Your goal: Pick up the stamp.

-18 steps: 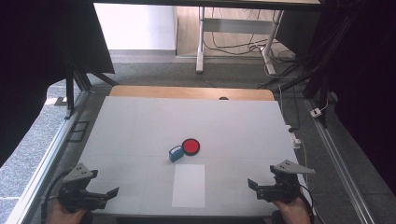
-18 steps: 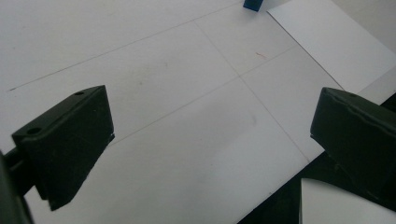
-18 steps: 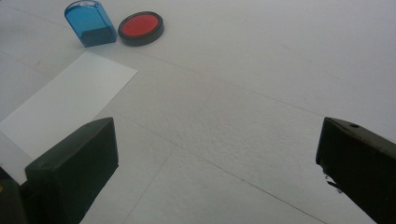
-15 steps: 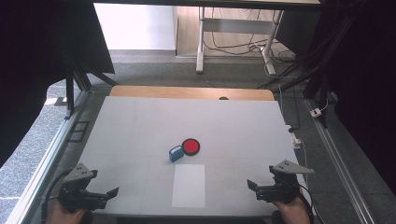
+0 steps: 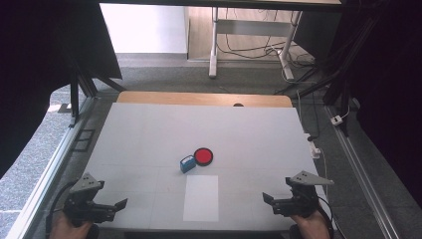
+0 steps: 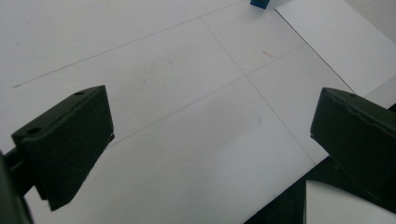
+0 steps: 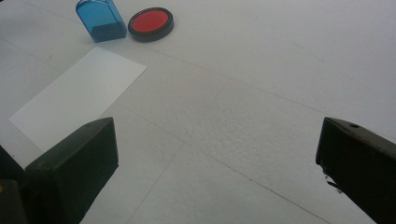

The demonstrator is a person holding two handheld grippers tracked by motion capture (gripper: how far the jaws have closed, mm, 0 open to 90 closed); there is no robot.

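Blue stamp (image 5: 187, 163) stands mid-table, touching or just beside the red ink pad (image 5: 203, 156) on its right. In the right gripper view the blue stamp (image 7: 101, 20) is a translucent blue block with a darker base, the red ink pad (image 7: 150, 24) a round red disc in a black rim, lid off. White sheet of paper (image 5: 201, 197) lies flat just nearer the person than the stamp, apart from it, long side running toward the table edge. Table (image 5: 149, 129) is white, otherwise bare.

Left gripper (image 5: 117, 204) sits low at the near left corner, well apart from the stamp; jaws spread wide, nothing between them, only bare table seen past them in the left gripper view, with a corner of the stamp (image 6: 259, 3) at the top edge. Right gripper (image 5: 268, 199) sits at the near right corner, jaws likewise fully apart and empty, aimed roughly toward stamp and pad.

Change against half a second back: almost none. Stamp, pad and paper lie in the same places; both grippers hold the same corners, the right one maybe a touch lower in the high view, hard to call.

Meaning, as a judgement: work not begun. Nothing gripped, stamp untouched. Likely job is stamp to pad to paper; first step would be a reach for the stamp.
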